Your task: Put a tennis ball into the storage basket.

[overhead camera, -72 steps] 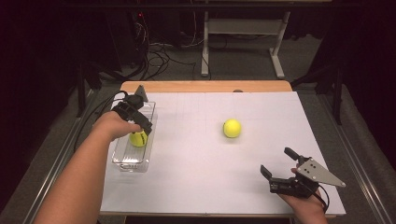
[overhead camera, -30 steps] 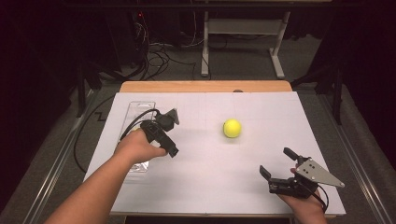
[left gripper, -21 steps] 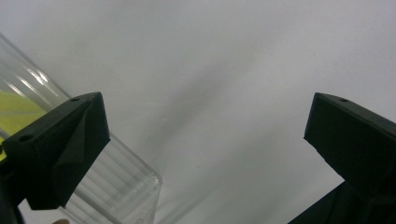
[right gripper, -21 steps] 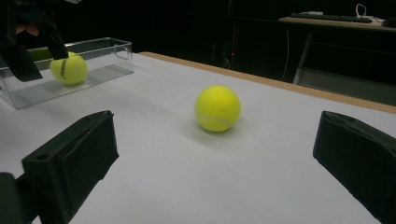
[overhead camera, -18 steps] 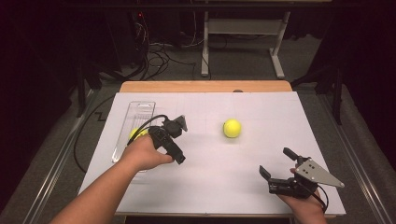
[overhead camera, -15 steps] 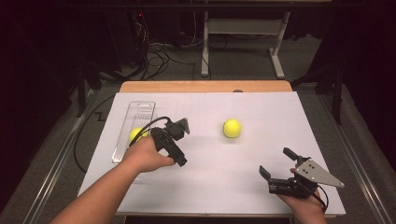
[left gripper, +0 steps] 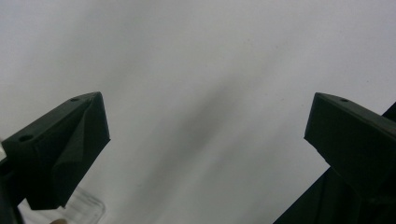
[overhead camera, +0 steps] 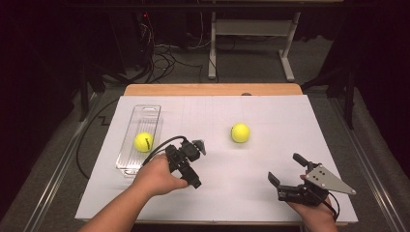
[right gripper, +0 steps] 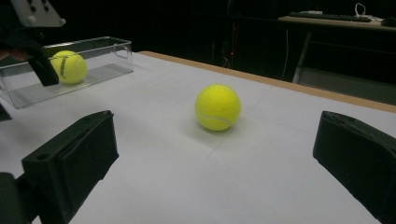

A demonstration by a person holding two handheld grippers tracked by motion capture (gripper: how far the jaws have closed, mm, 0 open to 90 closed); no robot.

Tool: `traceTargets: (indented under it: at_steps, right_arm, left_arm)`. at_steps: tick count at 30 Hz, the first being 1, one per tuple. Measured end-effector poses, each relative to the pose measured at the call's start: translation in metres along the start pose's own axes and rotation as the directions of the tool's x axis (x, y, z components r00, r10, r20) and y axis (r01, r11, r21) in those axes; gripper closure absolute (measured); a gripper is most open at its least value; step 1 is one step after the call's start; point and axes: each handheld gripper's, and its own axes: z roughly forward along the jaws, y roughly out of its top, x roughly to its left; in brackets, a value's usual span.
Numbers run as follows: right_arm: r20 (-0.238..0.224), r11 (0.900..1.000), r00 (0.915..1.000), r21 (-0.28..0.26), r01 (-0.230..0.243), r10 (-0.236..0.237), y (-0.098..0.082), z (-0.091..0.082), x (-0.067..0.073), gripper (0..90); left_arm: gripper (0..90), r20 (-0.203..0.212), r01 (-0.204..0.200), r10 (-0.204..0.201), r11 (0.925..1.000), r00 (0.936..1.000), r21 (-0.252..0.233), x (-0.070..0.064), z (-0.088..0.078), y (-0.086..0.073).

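white table (overhead camera: 217, 193), loose tennis ball (overhead camera: 240, 132) right of left claw (overhead camera: 197, 164), apart.

We see two bright yellow tennis balls, one (overhead camera: 240, 132) on the white table cover (overhead camera: 270, 116), one (overhead camera: 143, 141) in the clear plastic tray (overhead camera: 147, 112). Both grippers (overhead camera: 198, 164) (overhead camera: 285, 166) are black; the table edge (overhead camera: 212, 90) is tan wood.

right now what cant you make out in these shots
- Print on the ball in the tray: too small in the high view, partly behind the left gripper's jaw in the right gripper view.
- Left gripper: its jaw tips lie partly behind its own body in the high view.
- Tray in the left gripper view: cut off by the bottom edge and blurred.
- Right gripper: the hand hides its rear in the high view.
- Far side of the loose ball: turned away.
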Motion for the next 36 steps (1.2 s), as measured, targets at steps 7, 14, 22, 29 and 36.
traceTargets:
  at_steps: [7,14,22,29,36]
  right_arm:
    - [-0.001,1.0,1.0,-0.004,0.001,-0.001,0.0,-0.001,0.001,0.2]
    - [-0.008,1.0,1.0,0.0,-0.003,0.003,-0.001,0.0,0.0,0.2]
    - [-0.013,1.0,0.9999,0.003,-0.003,0.003,0.001,0.005,0.002,0.2]
    - [-0.018,1.0,0.9998,0.016,0.007,-0.007,0.001,0.011,0.006,0.3]
    - [-0.012,1.0,0.9999,0.022,0.003,-0.003,-0.001,0.01,0.007,0.2]
  left_arm:
    - [1.1,-0.009,0.005,-0.005,0.9996,0.9999,-0.029,-0.007,0.015,-0.014]
    - [2.0,-0.014,0.053,-0.055,0.9894,0.9984,-0.135,0.0,0.005,-0.036]
    - [2.9,0.055,0.026,-0.019,0.9925,0.9983,-0.119,0.004,0.012,-0.035]
    - [2.5,0.117,0.05,-0.032,0.9878,0.9926,-0.147,0.005,0.025,-0.035]
    - [1.7,0.117,0.068,-0.045,0.978,0.9921,-0.197,0.004,0.026,-0.036]
